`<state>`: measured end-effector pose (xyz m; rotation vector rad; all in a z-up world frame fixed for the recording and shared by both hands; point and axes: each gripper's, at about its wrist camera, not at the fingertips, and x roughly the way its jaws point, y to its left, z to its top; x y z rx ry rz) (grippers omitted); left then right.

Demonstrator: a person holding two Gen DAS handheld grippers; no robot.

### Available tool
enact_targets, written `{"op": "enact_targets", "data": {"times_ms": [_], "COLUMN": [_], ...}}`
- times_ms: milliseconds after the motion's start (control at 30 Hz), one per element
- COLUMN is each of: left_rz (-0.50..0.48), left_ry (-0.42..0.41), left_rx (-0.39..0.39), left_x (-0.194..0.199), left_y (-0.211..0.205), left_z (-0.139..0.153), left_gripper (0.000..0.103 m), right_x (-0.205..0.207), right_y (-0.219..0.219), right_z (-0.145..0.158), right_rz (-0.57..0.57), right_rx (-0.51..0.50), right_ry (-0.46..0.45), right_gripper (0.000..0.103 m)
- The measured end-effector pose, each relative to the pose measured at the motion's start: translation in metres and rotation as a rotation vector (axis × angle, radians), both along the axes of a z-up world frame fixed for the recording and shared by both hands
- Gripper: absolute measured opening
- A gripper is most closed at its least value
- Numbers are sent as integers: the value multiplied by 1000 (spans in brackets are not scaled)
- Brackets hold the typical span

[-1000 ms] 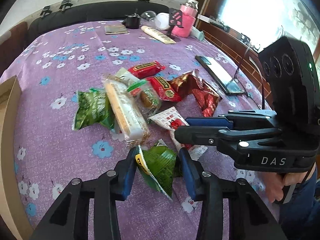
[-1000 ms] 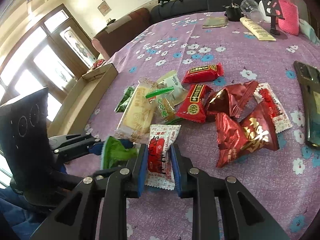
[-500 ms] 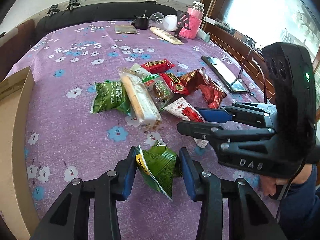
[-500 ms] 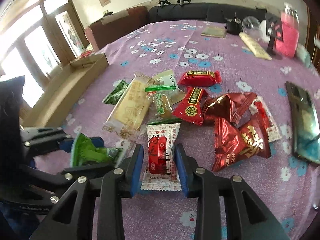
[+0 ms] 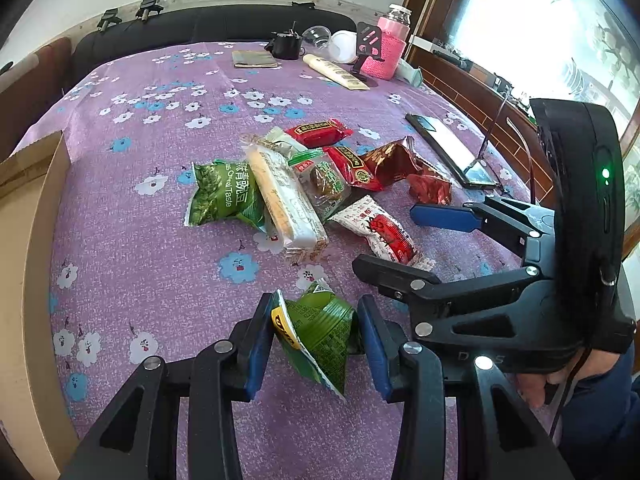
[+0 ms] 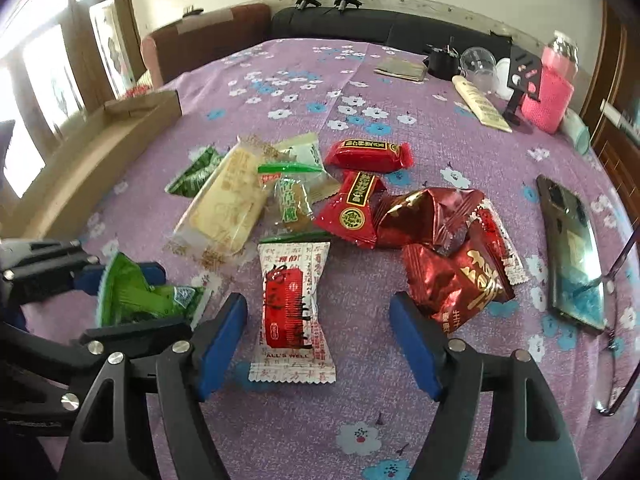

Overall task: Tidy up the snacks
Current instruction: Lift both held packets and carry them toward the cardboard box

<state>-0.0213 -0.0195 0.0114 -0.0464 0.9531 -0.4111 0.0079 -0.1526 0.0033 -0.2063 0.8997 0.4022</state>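
My left gripper [image 5: 316,344] is shut on a green triangular snack packet [image 5: 320,332] and holds it above the purple flowered cloth; the packet also shows in the right wrist view [image 6: 136,292]. My right gripper [image 6: 320,340] is open, its jaws wide on either side of a white and red candy packet [image 6: 292,304] that lies flat on the cloth; this packet also shows in the left wrist view [image 5: 380,232]. A pile of snacks lies beyond: a green pea bag [image 5: 224,196], a long cracker pack [image 5: 284,200] and red packets [image 6: 448,248].
A cardboard box [image 5: 24,240] stands at the left table edge, also in the right wrist view [image 6: 92,152]. A phone [image 6: 572,248] lies at the right with glasses beside it. A pink-sleeved bottle [image 6: 552,88], a tube and small items stand at the far edge.
My right gripper has opened and let go of the white and red candy packet, which now lies on the cloth. My left gripper has drawn back with the green packet.
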Motion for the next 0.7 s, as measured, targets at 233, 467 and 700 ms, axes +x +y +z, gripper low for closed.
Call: {"op": "enact_targets", "data": {"times_ms": [233,467,700], "left_rz": [-1,5,31], "left_ry": [-13,-37,-50], "left_rx": [16,-6,-23], "left_x": [-2,-5,-6], "left_y": [-3,1,8], "left_z": [1,6,10], "left_gripper": [43,43,43], "right_x": [-1,-4,-8], "right_y": [-8,-18,-5], "right_z": [5,16,26], "right_rz": [-13,-34,0], "right_rx": [-2,39,89], "right_ry": [-20,-53,-91], "right_gripper": [23,20,20]}}
